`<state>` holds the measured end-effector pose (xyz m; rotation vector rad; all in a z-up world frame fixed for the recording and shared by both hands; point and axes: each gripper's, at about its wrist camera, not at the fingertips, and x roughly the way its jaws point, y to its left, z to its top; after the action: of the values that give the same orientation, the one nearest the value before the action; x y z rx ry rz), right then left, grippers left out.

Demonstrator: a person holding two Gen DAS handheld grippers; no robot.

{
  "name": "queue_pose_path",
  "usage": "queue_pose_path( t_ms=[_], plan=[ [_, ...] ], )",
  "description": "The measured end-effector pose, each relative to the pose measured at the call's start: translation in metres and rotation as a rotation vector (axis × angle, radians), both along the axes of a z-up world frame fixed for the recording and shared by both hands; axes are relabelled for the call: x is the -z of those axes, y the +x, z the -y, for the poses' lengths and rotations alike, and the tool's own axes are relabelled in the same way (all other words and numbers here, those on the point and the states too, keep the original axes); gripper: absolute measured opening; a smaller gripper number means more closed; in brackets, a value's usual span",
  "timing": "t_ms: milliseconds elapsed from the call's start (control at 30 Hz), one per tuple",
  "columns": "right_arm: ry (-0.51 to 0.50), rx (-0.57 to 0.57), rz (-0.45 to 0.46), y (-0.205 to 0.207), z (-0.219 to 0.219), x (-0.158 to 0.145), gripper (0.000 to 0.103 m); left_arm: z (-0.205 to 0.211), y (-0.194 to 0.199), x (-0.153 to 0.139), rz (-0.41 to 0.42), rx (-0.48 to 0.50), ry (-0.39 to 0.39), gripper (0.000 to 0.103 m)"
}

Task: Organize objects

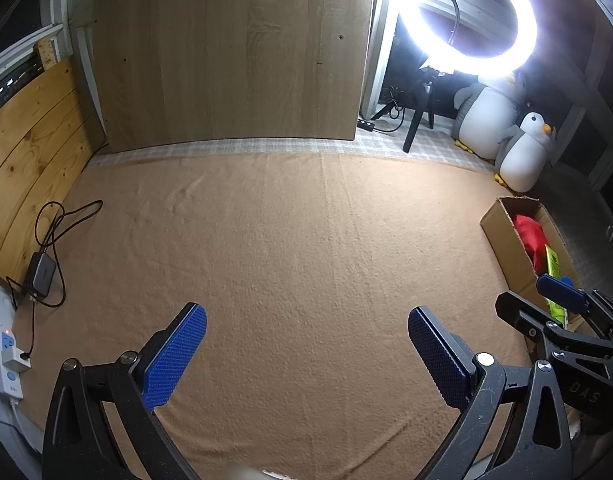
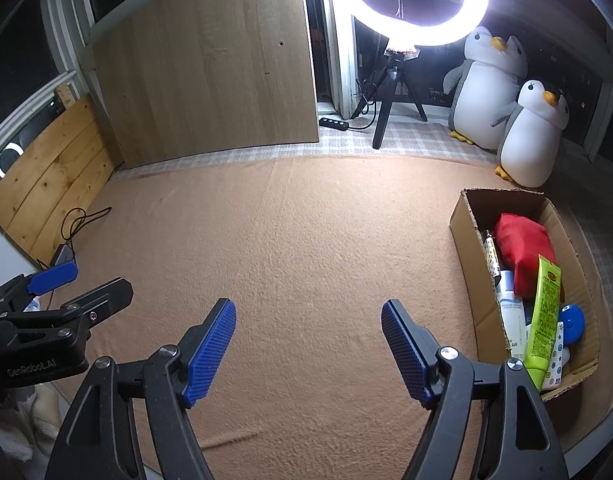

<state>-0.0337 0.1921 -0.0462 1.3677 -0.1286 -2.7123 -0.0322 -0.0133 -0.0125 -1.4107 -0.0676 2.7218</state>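
My left gripper point(image 1: 306, 354) hangs over the tan blanket point(image 1: 290, 240) with its jaws spread wide and nothing between them. My right gripper point(image 2: 308, 350) is the same — wide open, empty, just above the blanket. The cardboard box point(image 2: 464, 236) sits on the blanket to my right, near the right gripper. Inside lie a red pouch point(image 2: 524, 252), a green tube point(image 2: 544, 312) leaning over it, a blue round lid point(image 2: 572, 324) and a white bottle point(image 2: 510, 312), packed close together. 2 plush penguins point(image 2: 522, 136) stand beyond the box, under the ring light point(image 2: 418, 36). At the far left a charger point(image 1: 40, 274) and its cable lie on the blanket.
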Motion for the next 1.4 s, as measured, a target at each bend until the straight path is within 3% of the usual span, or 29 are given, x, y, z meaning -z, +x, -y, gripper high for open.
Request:
queue_pose_path(
  t_ms=[1400],
  plan=[
    [-0.006,0.015,0.043,-0.009,-0.006,0.015,0.073,-0.007,-0.014,0.015,0.022,0.015,0.007,0.102]
  ],
)
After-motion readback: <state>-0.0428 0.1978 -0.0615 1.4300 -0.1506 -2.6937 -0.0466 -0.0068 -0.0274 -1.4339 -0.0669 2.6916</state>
